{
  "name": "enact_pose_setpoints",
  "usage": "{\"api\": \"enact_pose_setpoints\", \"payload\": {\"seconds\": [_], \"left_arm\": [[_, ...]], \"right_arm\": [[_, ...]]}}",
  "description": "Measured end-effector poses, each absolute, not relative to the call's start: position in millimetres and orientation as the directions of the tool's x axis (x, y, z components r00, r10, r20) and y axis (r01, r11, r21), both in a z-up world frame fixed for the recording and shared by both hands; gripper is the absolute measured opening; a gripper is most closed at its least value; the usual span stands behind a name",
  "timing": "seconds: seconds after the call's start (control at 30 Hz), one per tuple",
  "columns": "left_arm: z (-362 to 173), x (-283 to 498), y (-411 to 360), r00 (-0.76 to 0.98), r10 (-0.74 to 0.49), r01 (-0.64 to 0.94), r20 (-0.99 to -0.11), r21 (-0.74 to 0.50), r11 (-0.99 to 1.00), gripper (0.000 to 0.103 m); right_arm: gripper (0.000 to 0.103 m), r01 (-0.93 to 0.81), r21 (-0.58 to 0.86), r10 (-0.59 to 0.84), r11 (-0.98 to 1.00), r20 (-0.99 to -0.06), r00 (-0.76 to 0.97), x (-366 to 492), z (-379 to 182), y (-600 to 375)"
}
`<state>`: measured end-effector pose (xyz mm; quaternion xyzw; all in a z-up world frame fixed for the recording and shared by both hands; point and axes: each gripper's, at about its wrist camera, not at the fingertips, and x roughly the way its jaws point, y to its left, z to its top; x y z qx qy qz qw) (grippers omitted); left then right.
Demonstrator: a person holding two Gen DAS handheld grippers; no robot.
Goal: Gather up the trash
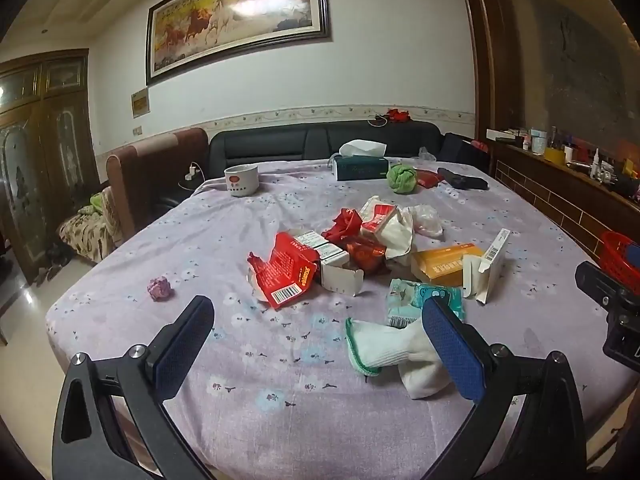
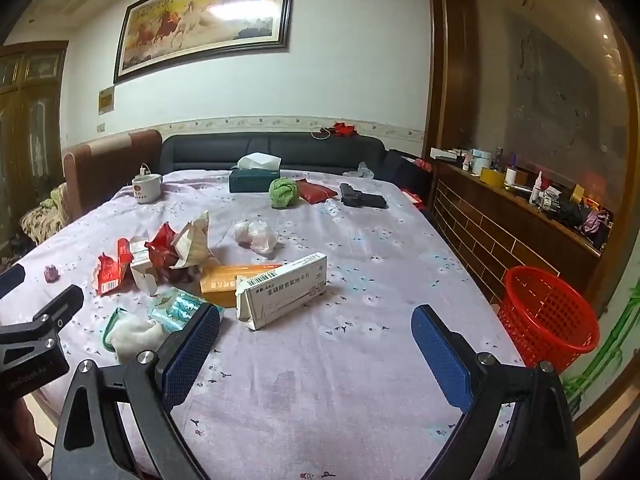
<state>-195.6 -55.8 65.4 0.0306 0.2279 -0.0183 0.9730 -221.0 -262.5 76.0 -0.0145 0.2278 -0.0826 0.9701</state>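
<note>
1. Left gripper [image 1: 316, 344] nearest the lens: blue-padded fingers [image 1: 452, 352] spread wide, nothing between the pads, hovering over the near edge of the tabletop [image 1: 280, 420].
2. Right gripper [image 2: 316, 352]: fingers also wide apart, holding nothing, angled down at bare lilac floral cloth.
3. White sock with green cuff [image 1: 384, 350] lies just past the left gripper's right finger, partly hidden behind it.
4. Trash pile mid-tabletop: torn red wrapper [image 1: 286, 276], open white carton [image 1: 340, 276], teal printed packet [image 1: 424, 296], orange box [image 1: 444, 264], white medicine box [image 2: 286, 294] with a barcode, crumpled paper and plastic [image 1: 424, 218] behind.
5. Small purple wad [image 1: 160, 288] sits alone, left of the pile, well apart from it.
6. Far end: white mug [image 1: 241, 180], teal tissue box [image 1: 362, 166], green cloth ball [image 1: 402, 178], red pouch [image 2: 316, 191], black pistol-shaped object [image 2: 362, 198].
7. Red mesh basket [image 2: 548, 316] stands off the right edge of the tabletop, beside the right gripper.
</note>
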Motion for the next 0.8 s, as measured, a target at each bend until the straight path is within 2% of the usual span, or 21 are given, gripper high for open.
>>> {"api": "enact_pose_setpoints", "payload": {"seconds": [0.8], "left_arm": [[62,-194,-54,0.884,-0.019,0.044,-0.466,0.042,0.998,0.103]], "right_arm": [[0.099,0.147,-0.094,-0.175,0.985,-0.475,0.862,-217,71,-256]]}}
